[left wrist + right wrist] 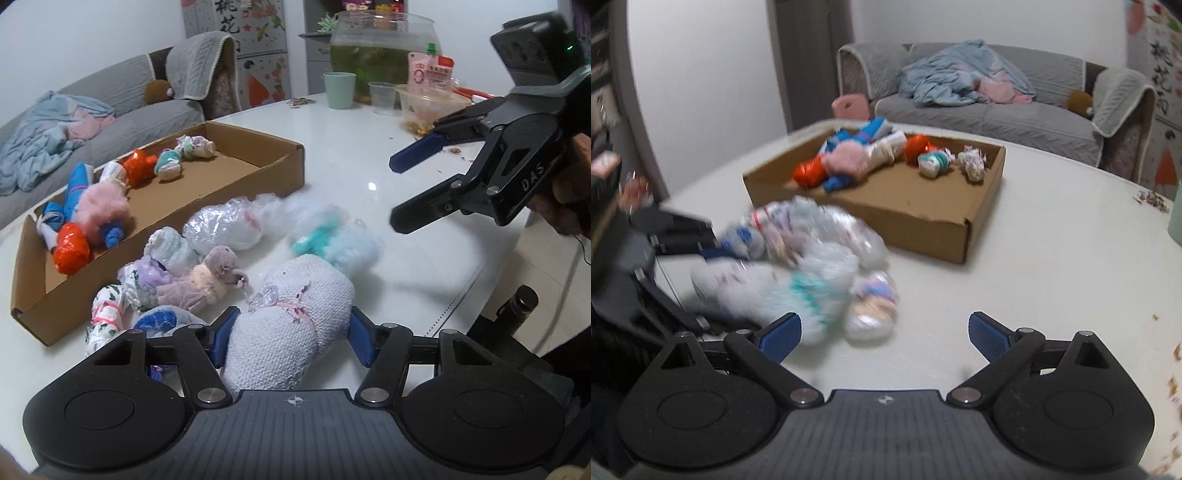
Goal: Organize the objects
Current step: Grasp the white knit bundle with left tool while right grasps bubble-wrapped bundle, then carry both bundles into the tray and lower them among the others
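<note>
My left gripper [291, 341] is shut on a white knitted sock bundle [291, 325] at the near end of a pile of several rolled bundles [207, 254] on the white table. A shallow cardboard box [236, 177] behind the pile holds several bundles, among them red, pink and blue ones [99, 210]. My right gripper [884, 336] is open and empty, hovering over the table right of the pile [812, 254]; it also shows in the left wrist view [399, 188]. The box also shows in the right wrist view [916, 218].
A fish bowl [384, 48], a green cup [340, 90], a clear cup [382, 98] and a food tub [428, 105] stand at the table's far side. A grey sofa with clothes [979, 96] stands beyond the table. Crumbs [1152, 199] lie at the right.
</note>
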